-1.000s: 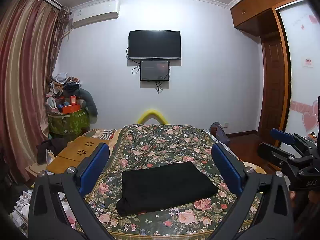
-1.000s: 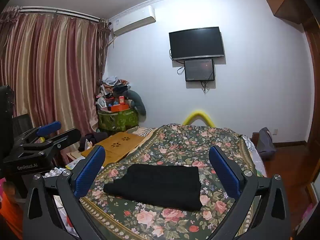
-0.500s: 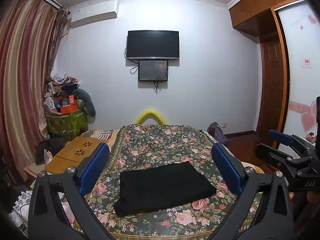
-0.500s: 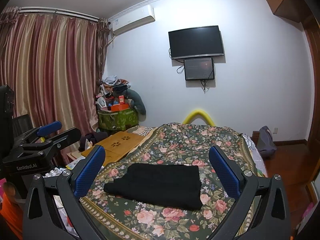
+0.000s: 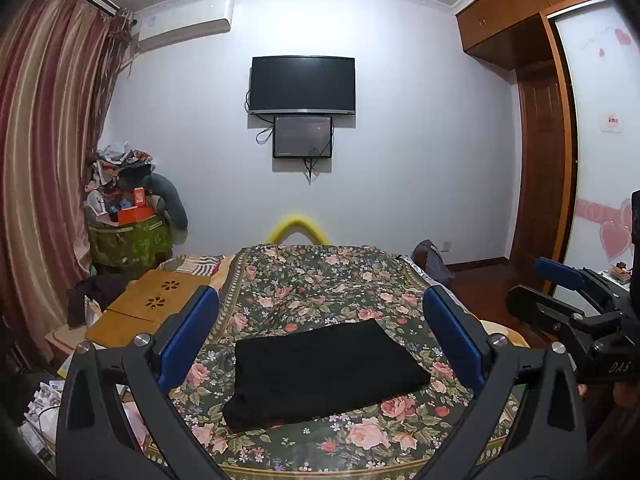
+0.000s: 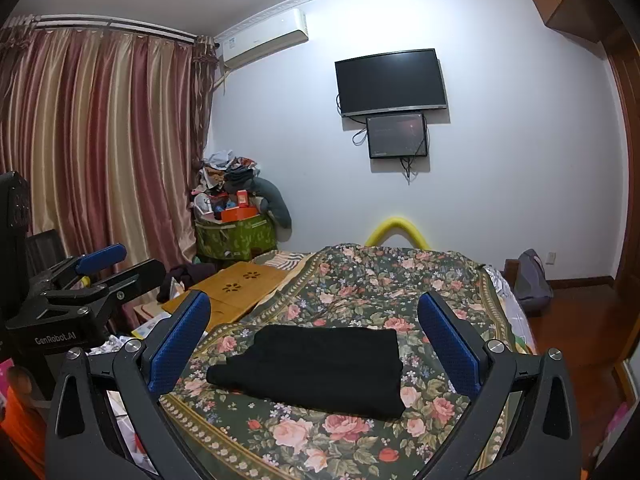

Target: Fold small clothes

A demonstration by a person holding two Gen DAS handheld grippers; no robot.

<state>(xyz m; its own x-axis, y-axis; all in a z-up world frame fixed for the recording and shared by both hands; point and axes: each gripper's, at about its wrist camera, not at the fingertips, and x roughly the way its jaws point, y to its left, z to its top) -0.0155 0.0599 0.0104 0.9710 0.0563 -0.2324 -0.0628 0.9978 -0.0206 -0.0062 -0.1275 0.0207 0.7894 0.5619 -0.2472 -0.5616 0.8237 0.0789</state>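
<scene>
My left tongs [image 5: 320,332] are spread wide with nothing between the blue pads [image 5: 188,332]; they hang above the near edge of the bed, clear of the cloth. My right tongs [image 6: 316,332] are equally wide apart and likewise hold nothing.

The black garment [image 5: 324,372] lies folded into a flat rectangle on the floral bedspread [image 5: 320,280], near the foot of the bed and centred between both sets of pads. In the right wrist view the same garment [image 6: 316,368] shows one narrower end pointing left. Nothing rests on top of it, and no tongs touch it.

Surroundings:
- Left of the bed, just beside the bedspread, sits a low wooden table [image 5: 148,308] with flower-shaped cutouts.
- Beyond the table, in the far left corner, stands a green storage bin [image 5: 128,240] piled with clothes and boxes.
- Striped curtains [image 6: 100,152] cover the left wall.
- On the far wall hang a dark television [image 5: 302,84], a smaller screen [image 5: 303,137] directly beneath it, and an air conditioner [image 5: 184,30] to the upper left.
- A yellow curved tube [image 5: 298,229] rises behind the far end of the bed.
- A grey bag [image 6: 532,280] sits on the wooden floor to the right of the bed.

Each camera sees the other tongs at the edge of its frame, well apart from the garment.
</scene>
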